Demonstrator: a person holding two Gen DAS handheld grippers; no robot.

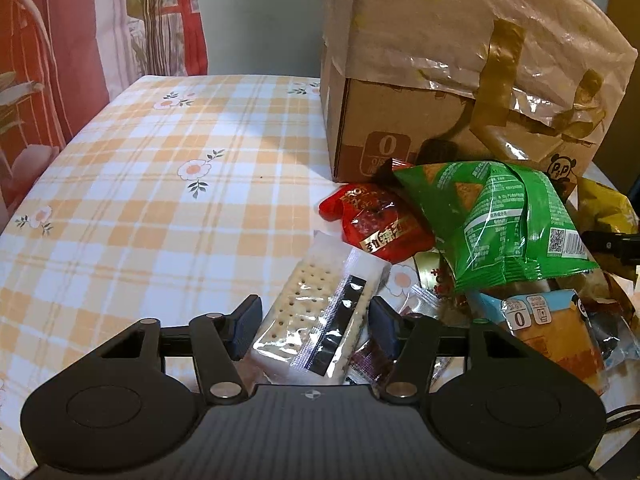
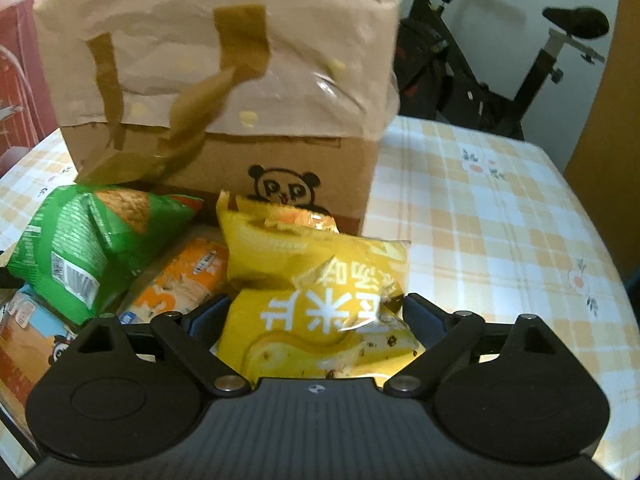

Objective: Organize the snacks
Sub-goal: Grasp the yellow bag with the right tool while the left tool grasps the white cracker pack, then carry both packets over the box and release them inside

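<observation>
Checked tablecloth (image 1: 140, 200) carries snacks: spread left gripper (image 1: 314, 320) straddles the clear-wrapped cracker packet (image 1: 320, 312) lengthwise; wide right gripper (image 2: 316, 312) brackets the crinkled yellow snack bag (image 2: 316, 280).

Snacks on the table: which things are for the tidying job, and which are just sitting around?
For the job:
- cracker pack between the left tool pads
- yellow snack bag between the right tool pads
- green chip bag
- red snack packet
- cardboard box with a paper bag in it

Just sitting around:
- exercise bike
- checked tablecloth
- patterned curtain
</observation>
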